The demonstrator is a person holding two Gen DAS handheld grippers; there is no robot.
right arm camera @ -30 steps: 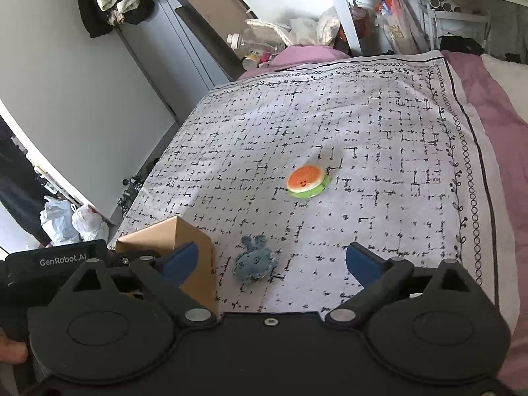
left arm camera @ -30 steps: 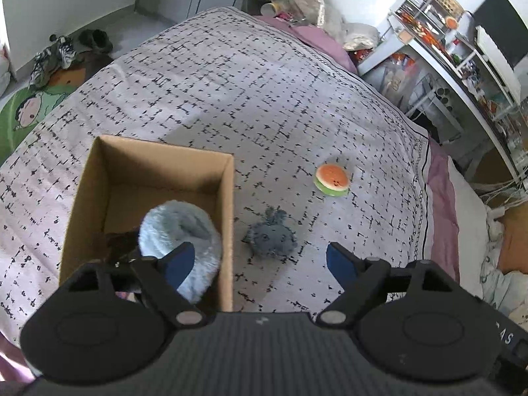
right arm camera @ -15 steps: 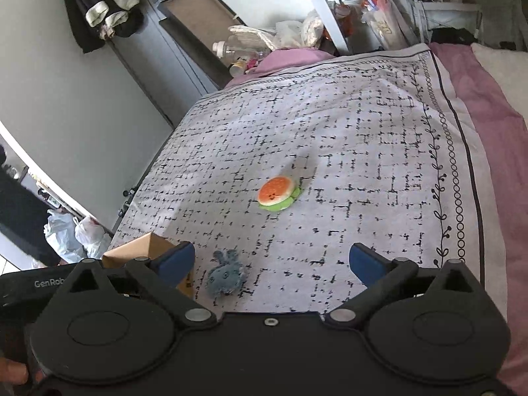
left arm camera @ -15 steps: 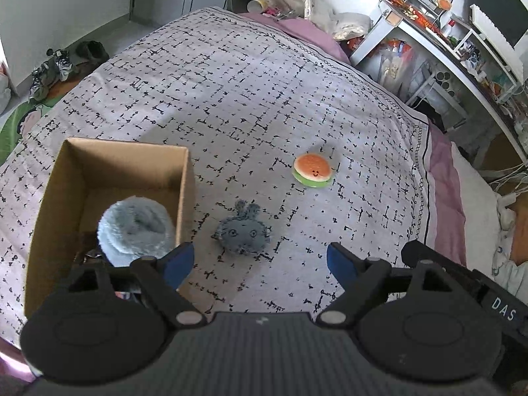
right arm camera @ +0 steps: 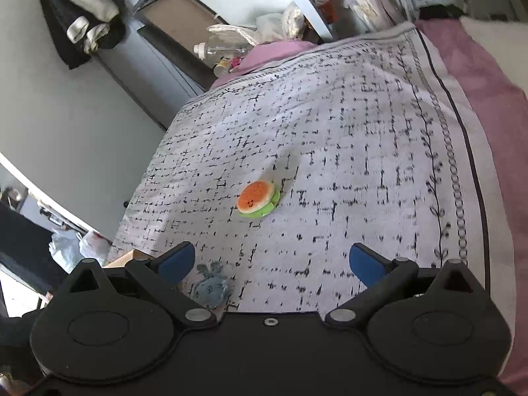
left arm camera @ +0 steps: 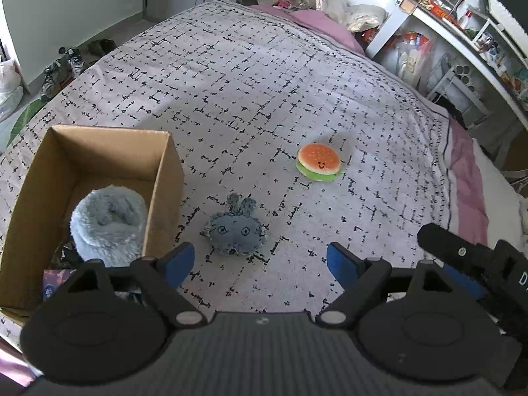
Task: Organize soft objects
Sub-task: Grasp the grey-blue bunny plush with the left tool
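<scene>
In my left wrist view the cardboard box [left arm camera: 99, 181] sits on the bedspread [left arm camera: 264, 82] at the left of the frame, with the fluffy toy [left arm camera: 109, 222] inside it. Just right of the box lies the denim plush [left arm camera: 235, 231]; the burger plush [left arm camera: 318, 162] lies further up and right, apart from it.

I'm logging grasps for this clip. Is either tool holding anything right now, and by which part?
Nothing is held. The left tool and right tool are both open and empty above the bed.
</scene>
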